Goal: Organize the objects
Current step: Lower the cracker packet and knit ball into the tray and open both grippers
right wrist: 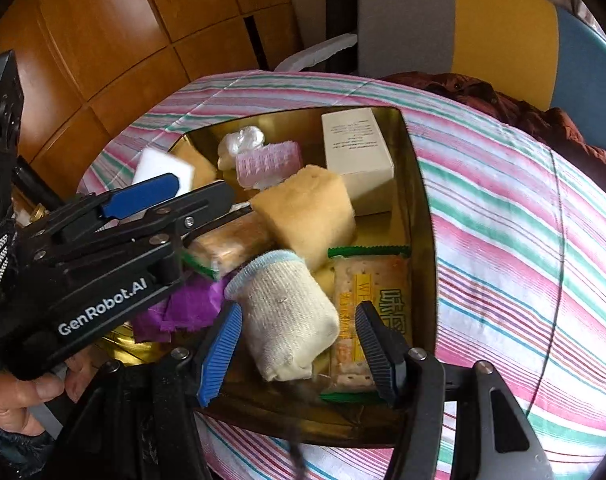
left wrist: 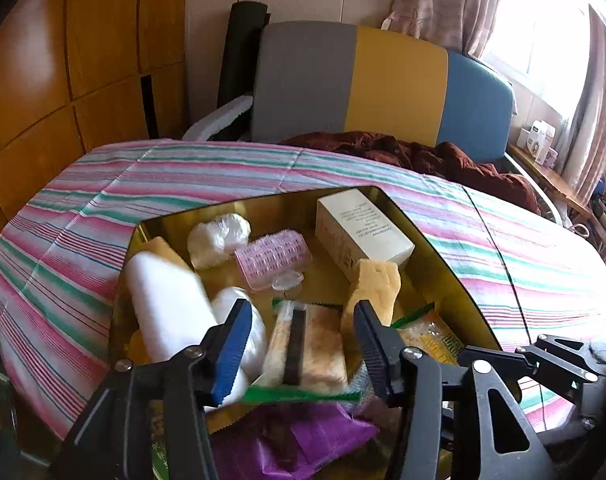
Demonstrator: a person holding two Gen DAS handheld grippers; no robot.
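Tray: I see a gold tray on the striped bed, near its foot edge, already crowded with small things.
Left fingers: my left gripper is released; the blue pad and the black one stand apart over a wrapped cracker pack, and neither pad presses on it.
Right fingers: my right gripper is also released, straddling a rolled sock without touching it on either side that I can make out.
Task things: the sock roll lies in the near part of the tray, tilted over a yellow biscuit packet. A yellow sponge sits mid-tray. The white carton is at the far right corner, with the pink hair roller and a clear bag wad along the far side.
Crowding: purple wrapping lies just under the left tool at the near left.
Risk, collision: I judge the two grippers close enough that a careless swing could knock one into the other.
Risk, wrong grab: if I close the right fingers now, the black pad may catch the biscuit packet along with the sock.
Risk, spill: pushing down on this loose pile could tip the sponge or shove things over the rim onto the bed.
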